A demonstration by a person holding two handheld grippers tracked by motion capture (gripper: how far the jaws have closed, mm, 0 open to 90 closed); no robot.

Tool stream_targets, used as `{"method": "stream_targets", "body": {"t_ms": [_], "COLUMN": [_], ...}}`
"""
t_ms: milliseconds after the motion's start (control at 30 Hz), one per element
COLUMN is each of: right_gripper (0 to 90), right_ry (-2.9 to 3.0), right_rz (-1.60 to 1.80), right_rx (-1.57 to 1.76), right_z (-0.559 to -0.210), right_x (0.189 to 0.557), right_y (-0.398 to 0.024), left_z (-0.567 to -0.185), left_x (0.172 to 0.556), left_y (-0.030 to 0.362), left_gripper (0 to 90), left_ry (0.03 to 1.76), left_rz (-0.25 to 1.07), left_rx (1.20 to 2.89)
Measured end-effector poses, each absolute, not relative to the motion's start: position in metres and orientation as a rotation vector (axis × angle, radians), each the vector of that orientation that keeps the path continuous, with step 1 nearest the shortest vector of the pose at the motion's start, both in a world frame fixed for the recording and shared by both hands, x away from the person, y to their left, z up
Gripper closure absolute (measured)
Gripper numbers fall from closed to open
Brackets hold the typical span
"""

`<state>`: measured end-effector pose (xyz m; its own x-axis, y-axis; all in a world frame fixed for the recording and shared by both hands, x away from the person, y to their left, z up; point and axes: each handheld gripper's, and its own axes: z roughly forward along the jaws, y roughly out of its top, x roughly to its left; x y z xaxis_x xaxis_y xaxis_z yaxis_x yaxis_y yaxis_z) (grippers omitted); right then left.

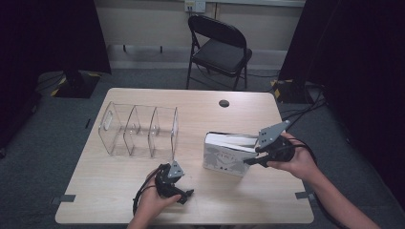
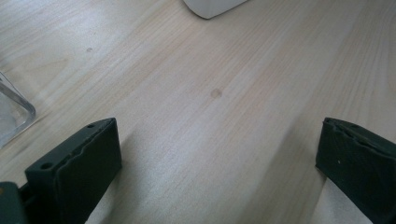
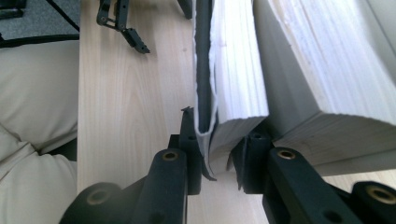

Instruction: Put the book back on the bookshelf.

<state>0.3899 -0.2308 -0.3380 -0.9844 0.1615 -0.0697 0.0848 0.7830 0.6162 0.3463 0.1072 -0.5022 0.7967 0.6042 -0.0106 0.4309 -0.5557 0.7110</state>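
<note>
A white book (image 1: 227, 153) with a patterned cover stands on the wooden table (image 1: 143, 191), right of centre. My right gripper (image 1: 249, 160) is at its right end. In the right gripper view, the right gripper (image 3: 217, 140) is shut on a thin block of pages (image 3: 236, 84) with a dark cover. A thicker block of pages (image 3: 327, 93) lies just outside the right jaw. My left gripper (image 1: 184, 193) rests near the table's front edge, apart from the book. Its jaws stand wide apart over bare wood in the left gripper view, so the left gripper (image 2: 219, 154) is open and holds nothing.
A clear plastic divider rack (image 1: 138, 131) stands on the left half of the table; its corner (image 2: 14, 112) shows beside my left jaw. A dark cable hole (image 1: 224, 103) sits near the far edge. A black folding chair (image 1: 219, 50) stands beyond the table.
</note>
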Motion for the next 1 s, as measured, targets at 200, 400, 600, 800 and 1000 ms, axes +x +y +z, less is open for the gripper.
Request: {"method": "stream_targets", "body": {"t_ms": [200, 400, 600, 800, 1000], "right_gripper": [75.6, 76.1, 76.1, 76.0, 75.7], "right_ry": [2.885, 2.908, 2.926, 2.937, 2.935], "right_rz": [0.963, 0.958, 0.966, 0.95, 0.963], "right_rx": [0.206, 0.209, 0.239, 0.245, 0.286], "right_z": [-0.336, -0.335, -0.335, -0.334, -0.334], "right_x": [0.39, 0.395, 0.403, 0.406, 0.405], "right_y": [-0.232, -0.235, -0.237, -0.236, -0.237], "left_z": [-0.502, -0.502, -0.502, -0.502, -0.502], "left_x": [0.347, 0.348, 0.348, 0.348, 0.348], "left_y": [0.106, 0.106, 0.106, 0.106, 0.106], "left_gripper": [0.0, 0.0, 0.0, 0.0, 0.0], "left_ry": [0.761, 0.756, 0.758, 0.759, 0.763], "left_rz": [0.304, 0.307, 0.307, 0.306, 0.31], "left_rx": [2.245, 2.251, 2.248, 2.247, 2.246]}}
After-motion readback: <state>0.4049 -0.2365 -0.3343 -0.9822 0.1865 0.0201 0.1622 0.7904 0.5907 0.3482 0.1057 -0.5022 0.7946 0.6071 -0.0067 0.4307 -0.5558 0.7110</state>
